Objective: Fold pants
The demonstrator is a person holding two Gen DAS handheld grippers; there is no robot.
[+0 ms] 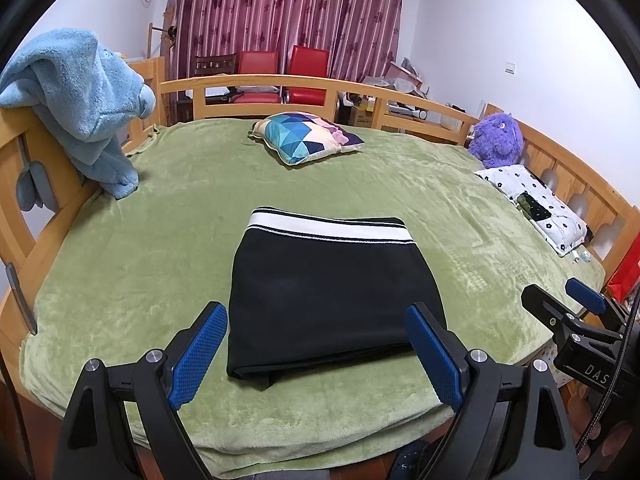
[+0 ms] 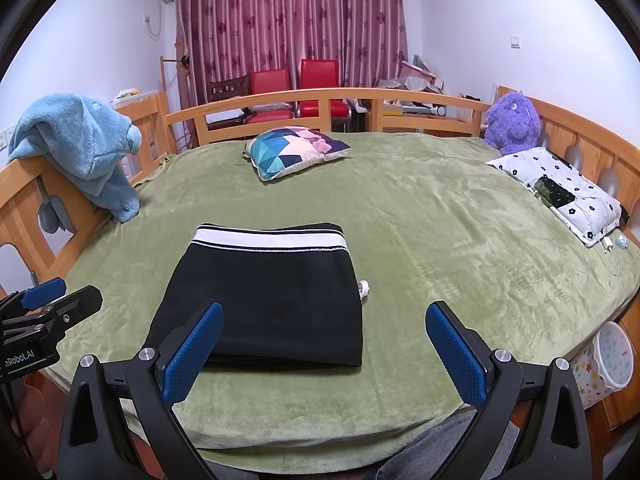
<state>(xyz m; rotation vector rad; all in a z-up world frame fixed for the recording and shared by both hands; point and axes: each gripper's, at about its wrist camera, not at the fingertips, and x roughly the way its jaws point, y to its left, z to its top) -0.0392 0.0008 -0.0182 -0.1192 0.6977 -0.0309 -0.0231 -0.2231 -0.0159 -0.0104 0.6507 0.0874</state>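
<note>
pants (image 1: 332,296) lying folded in a black rectangle at lower centre of frame on the green blanket (image 1: 120,280), white waistband facing away | left tongs (image 1: 316,354) and right tongs (image 2: 324,346) both gaping apart, gripping nothing | wooden bed rail (image 2: 280,98) curving across upper frame, red curtain (image 2: 288,20) hanging behind
</note>
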